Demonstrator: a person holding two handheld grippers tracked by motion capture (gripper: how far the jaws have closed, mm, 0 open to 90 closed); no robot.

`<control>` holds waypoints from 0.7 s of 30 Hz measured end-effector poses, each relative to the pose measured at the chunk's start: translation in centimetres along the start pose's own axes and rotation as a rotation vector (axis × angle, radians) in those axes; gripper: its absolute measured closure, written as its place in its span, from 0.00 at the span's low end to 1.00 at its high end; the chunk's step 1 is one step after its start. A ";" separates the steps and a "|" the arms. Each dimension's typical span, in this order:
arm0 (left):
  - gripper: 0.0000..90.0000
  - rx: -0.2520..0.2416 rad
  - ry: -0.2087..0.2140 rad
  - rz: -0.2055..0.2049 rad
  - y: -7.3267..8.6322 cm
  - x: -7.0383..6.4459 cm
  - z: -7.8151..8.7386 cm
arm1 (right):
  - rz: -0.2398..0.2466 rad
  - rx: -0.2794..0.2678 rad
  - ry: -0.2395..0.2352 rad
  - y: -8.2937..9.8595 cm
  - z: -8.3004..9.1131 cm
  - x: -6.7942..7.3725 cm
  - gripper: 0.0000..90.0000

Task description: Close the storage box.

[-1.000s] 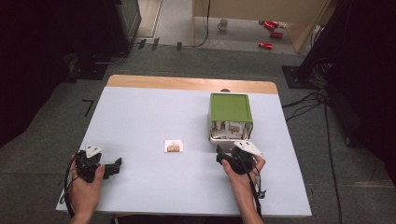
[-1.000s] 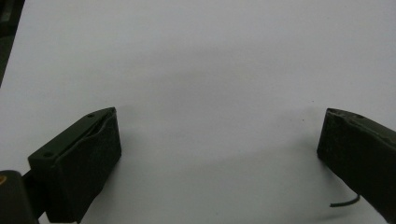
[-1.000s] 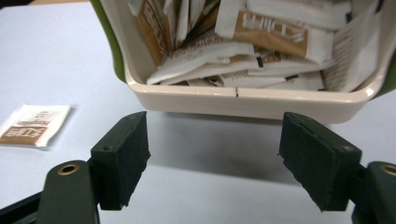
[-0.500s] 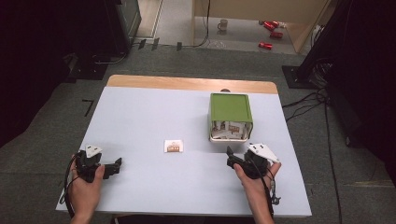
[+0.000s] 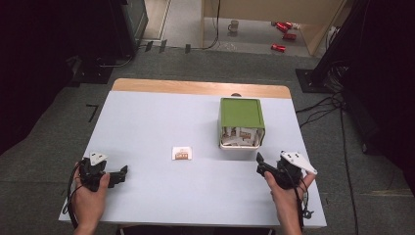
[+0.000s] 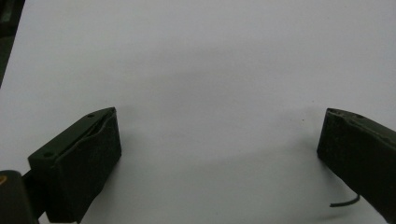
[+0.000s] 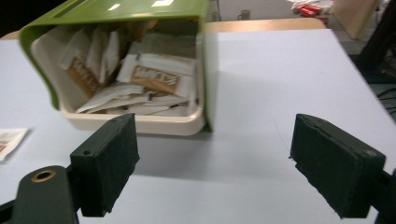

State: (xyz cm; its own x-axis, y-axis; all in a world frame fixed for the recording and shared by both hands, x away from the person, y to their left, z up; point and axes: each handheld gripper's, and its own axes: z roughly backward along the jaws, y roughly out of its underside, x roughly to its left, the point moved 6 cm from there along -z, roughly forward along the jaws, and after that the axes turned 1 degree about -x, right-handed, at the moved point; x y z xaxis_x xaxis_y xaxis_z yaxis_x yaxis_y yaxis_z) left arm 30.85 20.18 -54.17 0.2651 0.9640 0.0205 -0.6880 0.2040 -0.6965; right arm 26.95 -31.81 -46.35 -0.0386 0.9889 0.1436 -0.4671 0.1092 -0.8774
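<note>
Compared with the frame a second earlier, the right gripper (image 5: 261, 164) has been drawn back from the green box (image 5: 241, 113) toward the near right edge of the table (image 5: 147, 117), while the left gripper (image 5: 121, 172) has been kept in the same spot at the near left. The box and the single packet (image 5: 181, 153) lying on the table are seen where they were before. In the right gripper view the jaws are spread wide with nothing between them, and the green box (image 7: 116, 18) is seen ahead of them and slightly toward the left jaw, lying on its side with its open cream-coloured interior turned toward the camera and a heap of sachets (image 7: 140, 81) inside. The box is apart from both jaws, with bare table between. A corner of the loose packet (image 7: 9, 140) is seen at the left edge of that view. In the left gripper view the jaws are likewise held wide apart over bare table, gripping nothing. In the high view the loose packet lies between the two grippers, well apart from each.
</note>
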 end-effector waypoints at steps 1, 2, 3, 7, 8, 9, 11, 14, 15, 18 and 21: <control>0.00 0.000 0.000 0.000 0.0 0.0 0.0 | -0.003 -0.003 0.007 -0.1 0.1 -0.4 0.17; 0.00 0.000 0.000 0.000 0.0 0.0 0.0 | -0.006 -0.005 0.012 -0.1 0.2 -0.7 0.17; 0.00 0.000 0.000 0.000 0.0 0.0 0.0 | -0.013 -0.007 0.020 -0.1 0.3 -1.1 0.17; 0.00 0.000 0.000 0.000 0.0 0.0 0.0 | -0.028 -0.013 0.044 -0.2 0.5 -2.7 0.17; 0.00 0.000 0.000 0.000 0.0 0.0 0.0 | -0.035 -0.016 0.055 -0.1 0.5 -3.4 0.17; 0.00 0.000 0.000 0.000 0.0 0.0 0.0 | -0.035 -0.016 0.055 -0.1 0.5 -3.4 0.17; 0.00 0.000 0.000 0.000 0.0 0.0 0.0 | -0.044 -0.014 0.064 0.0 0.5 -4.2 0.17; 0.00 0.000 0.000 -0.001 0.0 0.0 0.0 | -0.058 -0.005 0.077 0.3 0.5 -5.3 0.17; 0.00 0.000 0.000 0.000 0.0 0.0 0.0 | -0.058 -0.003 0.079 0.4 0.4 -5.6 0.17; 0.00 0.000 0.000 0.000 0.0 0.0 0.0 | -0.065 0.014 0.089 1.0 0.3 -6.8 0.17; 0.00 0.000 0.000 0.000 0.0 0.0 0.0 | -0.072 0.024 0.094 1.4 0.2 -7.4 0.16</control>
State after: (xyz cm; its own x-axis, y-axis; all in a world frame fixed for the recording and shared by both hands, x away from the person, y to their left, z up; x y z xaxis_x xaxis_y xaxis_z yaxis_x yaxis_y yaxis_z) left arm 30.85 20.17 -54.17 0.2650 0.9640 0.0209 -0.6877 0.2042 -0.6967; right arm 26.45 -38.96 -48.51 0.0788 0.9837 0.1614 -0.4864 0.1793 -0.8552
